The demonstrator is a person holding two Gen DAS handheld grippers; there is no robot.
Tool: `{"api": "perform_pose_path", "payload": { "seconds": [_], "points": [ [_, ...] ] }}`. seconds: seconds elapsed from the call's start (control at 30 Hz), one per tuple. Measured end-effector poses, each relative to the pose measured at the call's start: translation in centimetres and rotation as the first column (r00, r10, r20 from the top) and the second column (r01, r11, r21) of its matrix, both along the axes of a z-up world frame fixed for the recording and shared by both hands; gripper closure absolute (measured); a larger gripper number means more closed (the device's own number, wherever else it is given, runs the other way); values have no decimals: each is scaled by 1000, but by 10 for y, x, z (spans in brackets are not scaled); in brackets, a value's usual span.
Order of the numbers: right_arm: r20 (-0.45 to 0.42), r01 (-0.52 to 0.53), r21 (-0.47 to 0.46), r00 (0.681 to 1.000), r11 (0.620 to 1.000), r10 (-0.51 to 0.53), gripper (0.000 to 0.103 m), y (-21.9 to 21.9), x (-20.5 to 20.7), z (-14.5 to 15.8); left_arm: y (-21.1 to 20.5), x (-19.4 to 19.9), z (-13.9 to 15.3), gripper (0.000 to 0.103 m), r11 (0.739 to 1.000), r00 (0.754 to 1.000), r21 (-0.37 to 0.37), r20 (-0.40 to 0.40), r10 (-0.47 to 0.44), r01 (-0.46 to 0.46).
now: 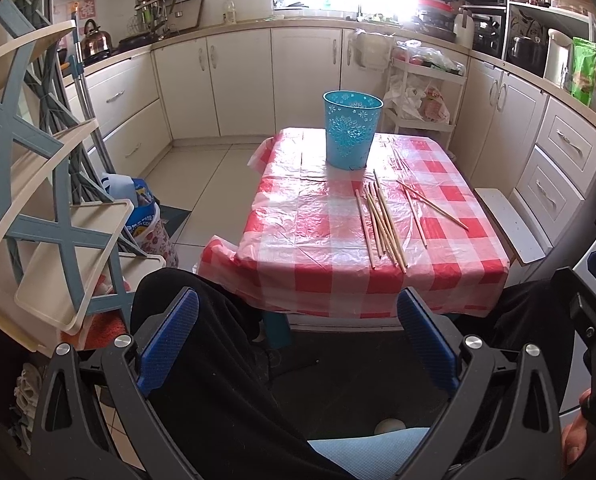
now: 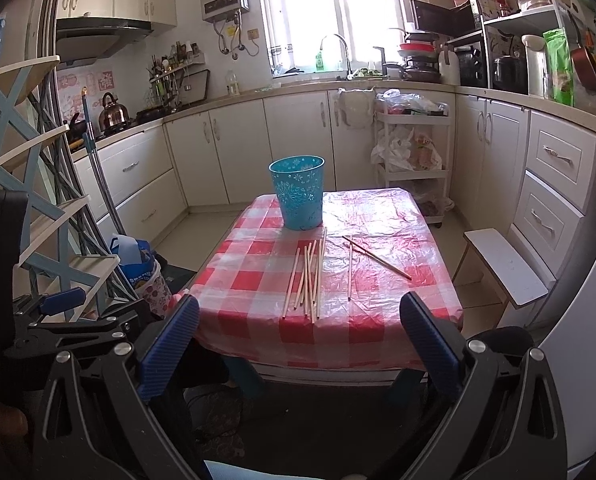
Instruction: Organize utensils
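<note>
Several wooden chopsticks (image 1: 380, 224) lie in a loose bunch on the red-checked table (image 1: 298, 240), with a few more chopsticks (image 1: 430, 204) scattered to their right. A blue plastic bucket (image 1: 352, 130) stands upright at the far side. The right wrist view shows the same bunch (image 2: 308, 278), the scattered chopsticks (image 2: 374, 256) and the bucket (image 2: 298, 192). My left gripper (image 1: 298, 320) is open and empty, held short of the table's near edge. My right gripper (image 2: 298, 324) is open and empty, also in front of the near edge.
A blue and cream shelf rack (image 1: 38, 200) stands at the left. A white stool (image 1: 510, 224) sits right of the table. Kitchen cabinets (image 1: 238, 80) and a white cart (image 1: 422, 96) stand behind. My dark-trousered legs (image 1: 202, 340) are below the left gripper.
</note>
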State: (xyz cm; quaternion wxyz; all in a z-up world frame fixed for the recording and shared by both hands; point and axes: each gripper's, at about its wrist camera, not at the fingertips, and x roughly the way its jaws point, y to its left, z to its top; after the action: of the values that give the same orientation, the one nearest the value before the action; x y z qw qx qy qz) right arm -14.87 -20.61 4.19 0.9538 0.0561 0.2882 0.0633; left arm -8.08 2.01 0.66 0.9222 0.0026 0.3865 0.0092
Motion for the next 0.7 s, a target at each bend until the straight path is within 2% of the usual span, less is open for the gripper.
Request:
{"api": "perform_pose_path", "payload": {
  "seconds": [0.5,0.7],
  "points": [
    [18,14,27,1000,1000,-15,7,-6,-4,2,-8,1,4,7,1000,1000,20,2,-19,19],
    [4,41,27,999,999,-41,7,-6,9,-2,-4,20,2,7,1000,1000,-6,-2,-9,9]
  ]
}}
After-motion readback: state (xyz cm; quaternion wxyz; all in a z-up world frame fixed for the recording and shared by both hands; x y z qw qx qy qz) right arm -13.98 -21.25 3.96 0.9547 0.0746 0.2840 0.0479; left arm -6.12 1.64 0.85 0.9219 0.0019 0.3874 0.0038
